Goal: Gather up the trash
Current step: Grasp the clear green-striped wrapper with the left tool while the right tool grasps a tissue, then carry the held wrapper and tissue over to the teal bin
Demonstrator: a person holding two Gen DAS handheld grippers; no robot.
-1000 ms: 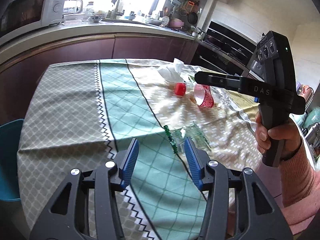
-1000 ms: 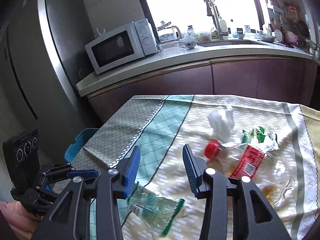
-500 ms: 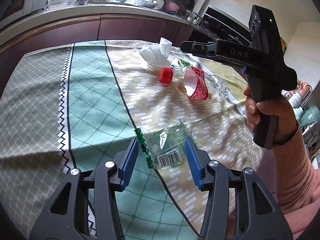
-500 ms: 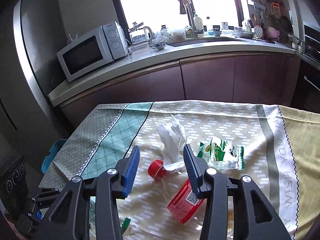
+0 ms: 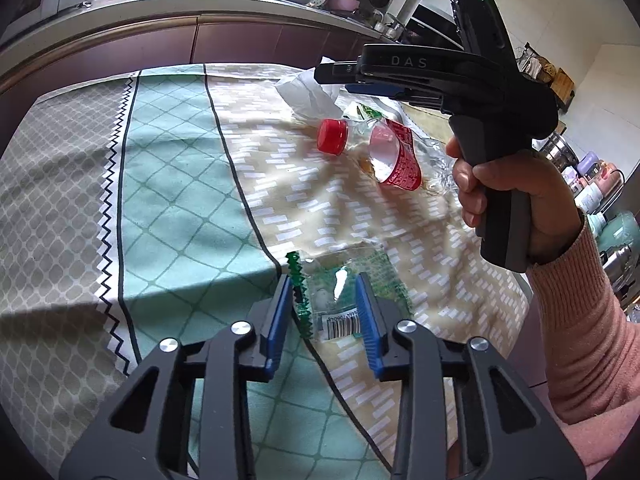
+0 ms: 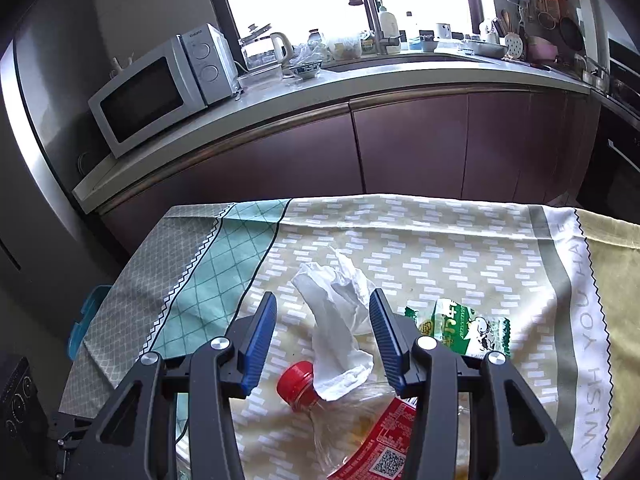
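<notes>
Left wrist view: left tool (image 5: 323, 300) is lower and closer than a second ago, jaws released and now straddling the clear green-edged wrapper (image 5: 348, 292), which lies flat on the worktop cloth (image 5: 180, 184) at 6 o'clock; whether the pads touch the film I cannot tell. The gap looks slightly narrower than half a second back. At 1 o'clock lie the crushed bottle (image 5: 384, 152) with red cap and red label, and the crumpled tissue (image 5: 308, 92) beyond it. The right tool (image 5: 360, 78), held in the right hand (image 5: 516, 196), passes over the tissue at 1–2 o'clock. Right wrist view: right tool (image 6: 323, 336) has advanced across the worktop; released jaws now frame the tissue (image 6: 340, 328) at centre, hovering above rather than gripping. Bottle cap sits at 6 o'clock, the green snack packet (image 6: 460, 328) at 3 o'clock. A blue bin edge (image 6: 86, 320) shows at 9 o'clock beside the worktop. Judgement: both tools are lined up on separate pieces; nothing collected yet, closing and lifting come next.
</notes>
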